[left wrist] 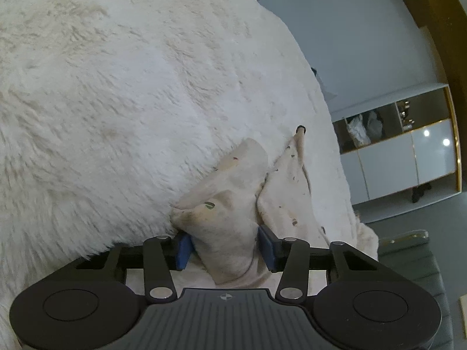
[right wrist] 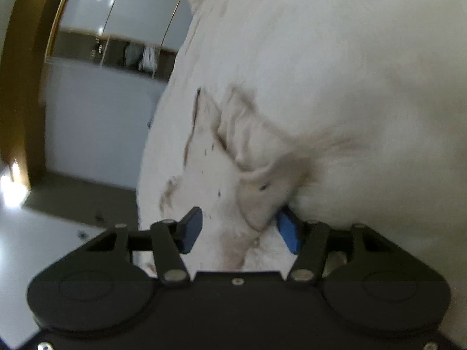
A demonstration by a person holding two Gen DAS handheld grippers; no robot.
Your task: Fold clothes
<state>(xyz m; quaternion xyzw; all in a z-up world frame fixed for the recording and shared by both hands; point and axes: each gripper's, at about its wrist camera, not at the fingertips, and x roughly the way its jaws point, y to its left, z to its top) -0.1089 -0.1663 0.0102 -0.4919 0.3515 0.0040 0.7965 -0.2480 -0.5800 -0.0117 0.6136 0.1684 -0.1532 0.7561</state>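
Note:
A small cream garment (left wrist: pixel 233 198) with scattered dark specks lies crumpled on a fluffy white blanket (left wrist: pixel 116 87), near the blanket's right edge. My left gripper (left wrist: pixel 224 245) has a bunched fold of the garment filling the gap between its blue pads (left wrist: pixel 184 248); the jaws stand fairly wide and do not pinch it flat. In the blurred right wrist view the same garment (right wrist: pixel 210 175) lies on the blanket (right wrist: pixel 350 87). My right gripper (right wrist: pixel 239 233) is open over it, and a folded corner of the cloth sits against the right pad (right wrist: pixel 289 233).
The blanket drops off at its edge (left wrist: pixel 335 175) toward a grey floor. Beyond stands a cabinet (left wrist: pixel 394 151) with white doors and an open shelf holding items, also seen as the cabinet (right wrist: pixel 116 43). A grey upholstered piece (left wrist: pixel 408 256) sits close to the blanket's corner.

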